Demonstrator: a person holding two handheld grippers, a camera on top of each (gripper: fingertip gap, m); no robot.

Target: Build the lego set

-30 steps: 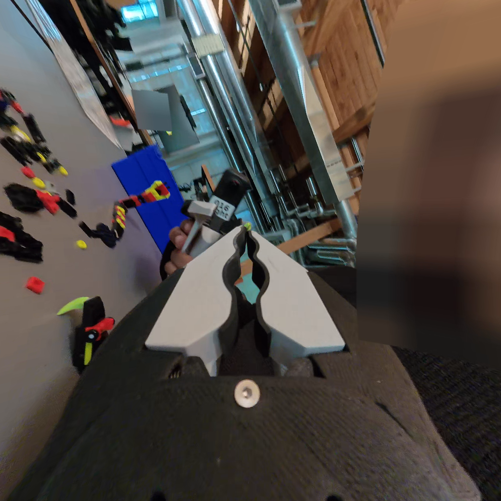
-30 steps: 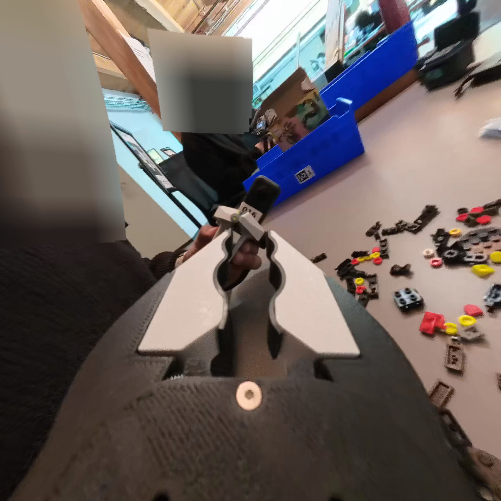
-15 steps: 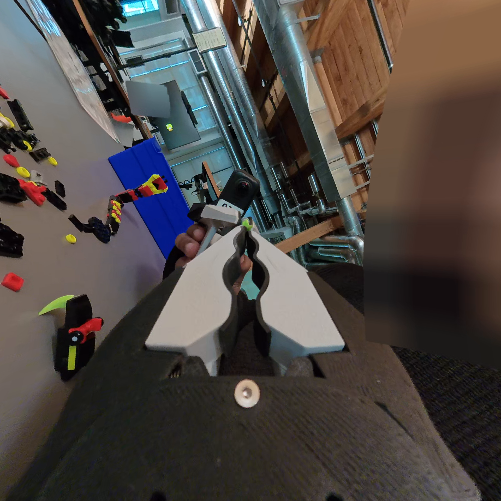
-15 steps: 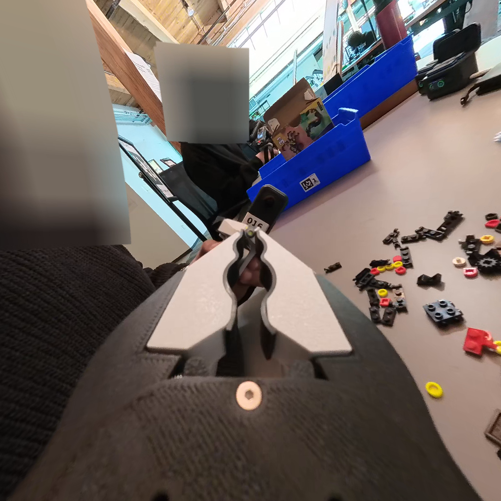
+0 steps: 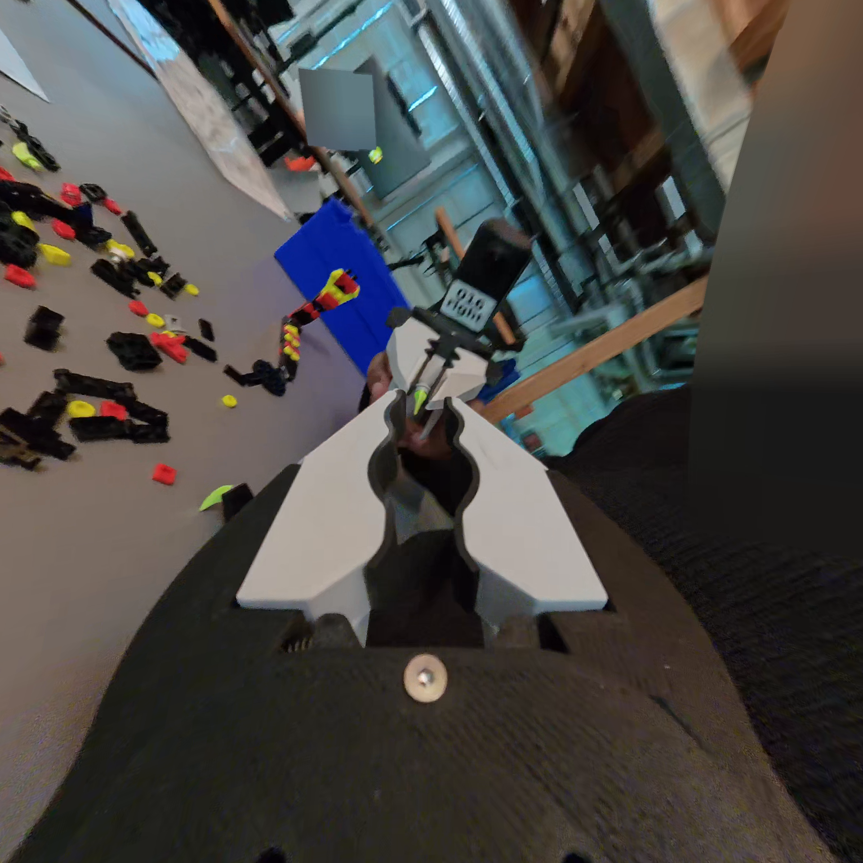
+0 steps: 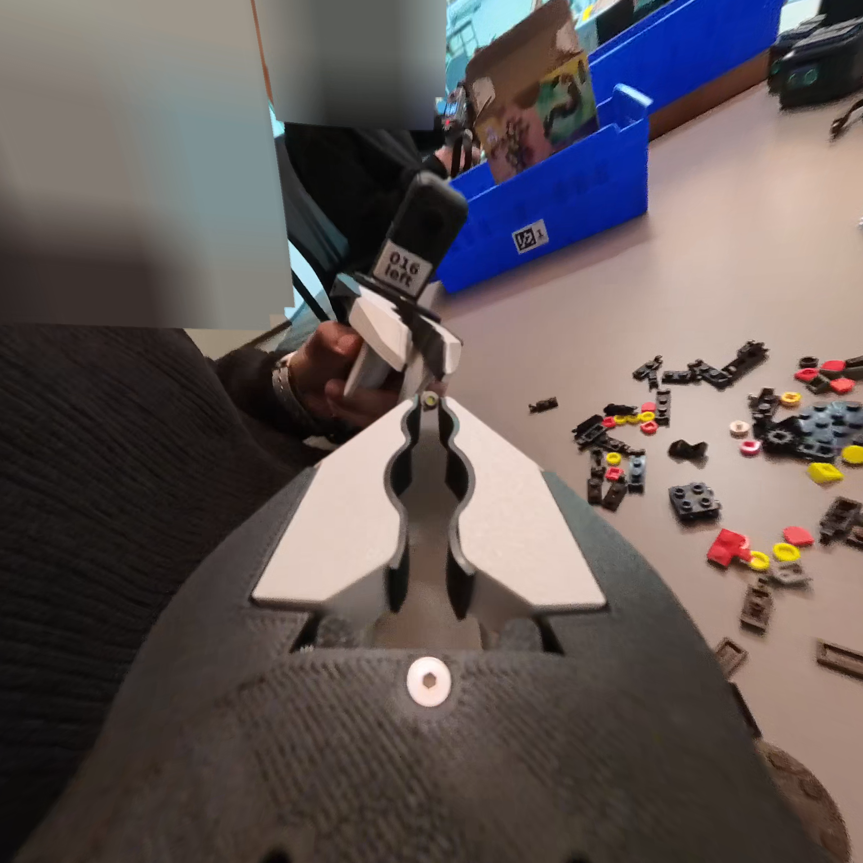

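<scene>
Facing each other above the table (image 6: 700,261), both grippers meet tip to tip. The right gripper (image 6: 428,405) pinches a small lime-green spike piece (image 5: 419,399) at its fingertips. The left gripper (image 5: 422,411) stands parted, its jaws gapped around that piece without clamping it. Loose black, red and yellow bricks (image 6: 691,502) lie scattered at 3 o'clock in the right wrist view, the blue bin (image 6: 560,210) at 1 o'clock.
</scene>
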